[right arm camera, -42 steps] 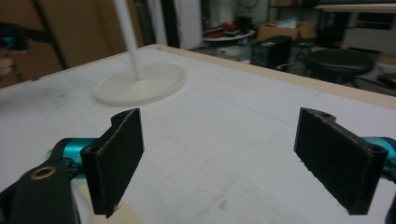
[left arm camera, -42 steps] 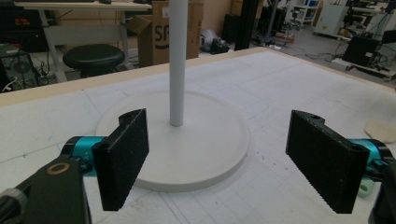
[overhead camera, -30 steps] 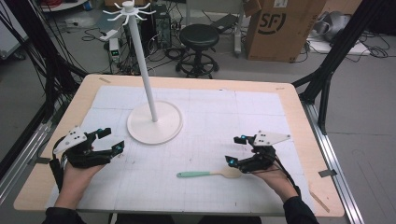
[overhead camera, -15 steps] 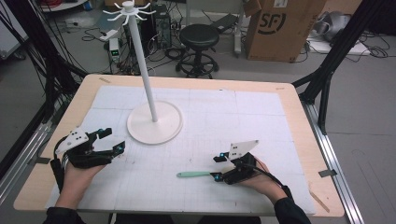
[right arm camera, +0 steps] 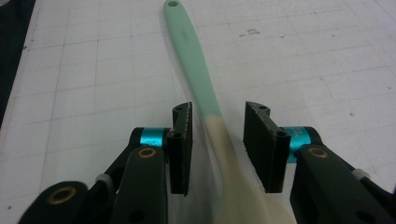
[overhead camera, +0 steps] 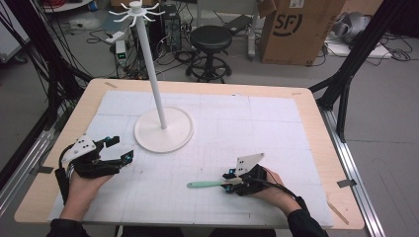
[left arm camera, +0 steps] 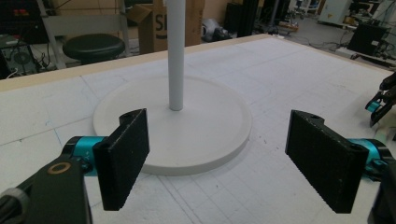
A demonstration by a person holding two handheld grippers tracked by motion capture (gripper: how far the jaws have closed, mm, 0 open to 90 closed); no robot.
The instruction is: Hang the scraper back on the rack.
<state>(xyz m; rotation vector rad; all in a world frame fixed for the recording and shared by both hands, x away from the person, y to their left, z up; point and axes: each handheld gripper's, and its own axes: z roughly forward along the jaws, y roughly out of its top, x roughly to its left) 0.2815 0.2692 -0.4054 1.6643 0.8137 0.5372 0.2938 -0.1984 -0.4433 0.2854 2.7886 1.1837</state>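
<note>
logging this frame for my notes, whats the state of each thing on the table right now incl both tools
spoon: lying flat on the mat, mint handle pointing away from the right tool, not lifted
right tool: jaws have just been closing, one on each side of the spoon's neck, gaps still showing at both pads
left tool: jaws wide apart, nothing between them, facing the stand
stand: upright on its round base, hooks bare

A stand (overhead camera: 163, 131) is sitting left of centre on the counter (overhead camera: 306, 106); a spoon (overhead camera: 207, 184) is lying nearer, to its right.
</note>
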